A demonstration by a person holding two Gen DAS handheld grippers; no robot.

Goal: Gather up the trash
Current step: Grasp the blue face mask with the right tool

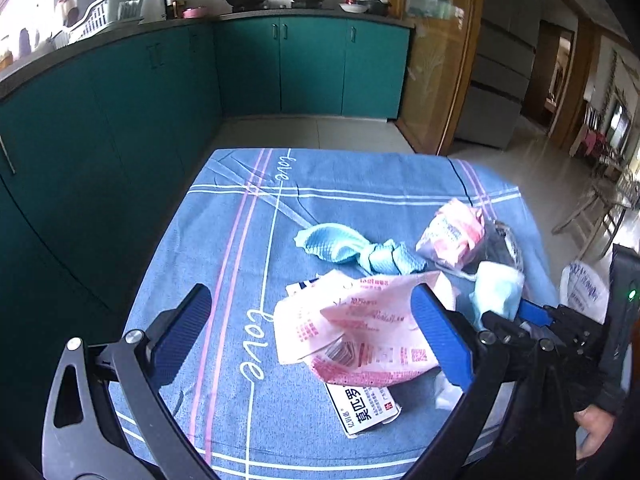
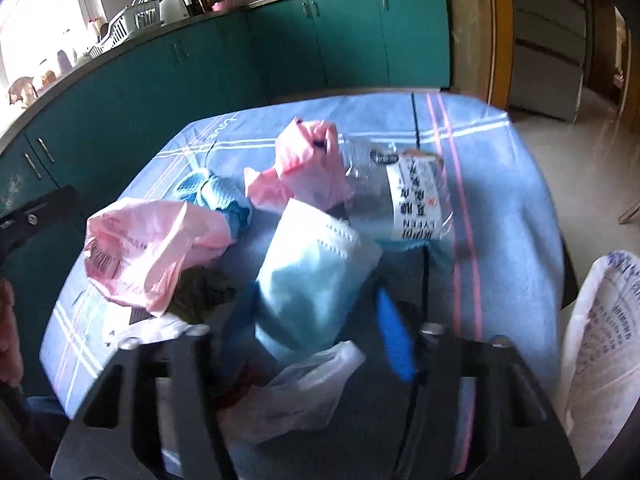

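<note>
The left claw (image 1: 316, 332) hangs wide open and empty over the near half of a cloth-covered bench (image 1: 224, 264), its blue pads (image 1: 440, 336) straddling a crumpled pink wrapper (image 1: 360, 332) that lies on a white medicine box (image 1: 364, 408). The right claw (image 2: 316, 320) pinches a light-blue face mask (image 2: 312, 280) between its fingers above a white plastic bag (image 2: 296, 388). Beyond them lie a knotted blue rag (image 1: 352, 248), a second pink wrapper (image 1: 452, 232) and a clear labelled packet (image 2: 412, 196). Teal cabinets (image 1: 308, 64) line the far wall.
</note>
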